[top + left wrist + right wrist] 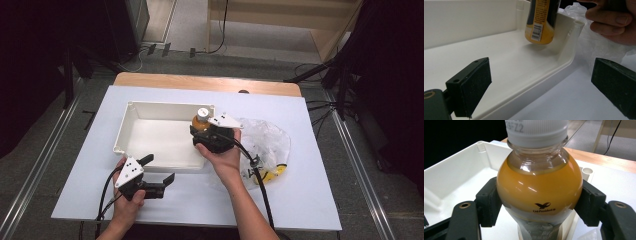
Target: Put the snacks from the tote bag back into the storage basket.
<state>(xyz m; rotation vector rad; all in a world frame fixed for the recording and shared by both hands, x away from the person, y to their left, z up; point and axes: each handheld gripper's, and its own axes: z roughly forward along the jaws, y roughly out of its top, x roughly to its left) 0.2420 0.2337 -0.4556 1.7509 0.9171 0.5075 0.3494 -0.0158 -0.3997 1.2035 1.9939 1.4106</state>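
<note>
Juice bottle (pixel 539 187) first: your right claw (pixel 207 134) is pinching it around its rounded shoulder, one black pad pressing on each side, with the white cap (pixel 536 131) standing upright above the jaws. In the high view you are holding the bottle over the far right corner of the white tray (pixel 131 112), just inside its right wall. In the left gripper view its yellow labelled base (pixel 539 27) is hanging a little above the tray floor, casting a shadow beneath it, so it is not resting on the floor.

Your left claw (pixel 159 172) is sitting near the front left edge of the worktop (pixel 310 200), just outside the tray's near wall, and its jaws are standing spread with nothing between them. In its own view the two black pads (pixel 475 85) are framing the tray's near right corner, and your other hand's fingers (pixel 610 21) are showing at the upper right.

The tray is lying on the left half of the white worktop. A crumpled clear plastic bag (pixel 267 140) is lying just right of the tray, under your right forearm, with something yellow (pixel 272 173) showing at its near edge; what that is you cannot tell from here.
</note>
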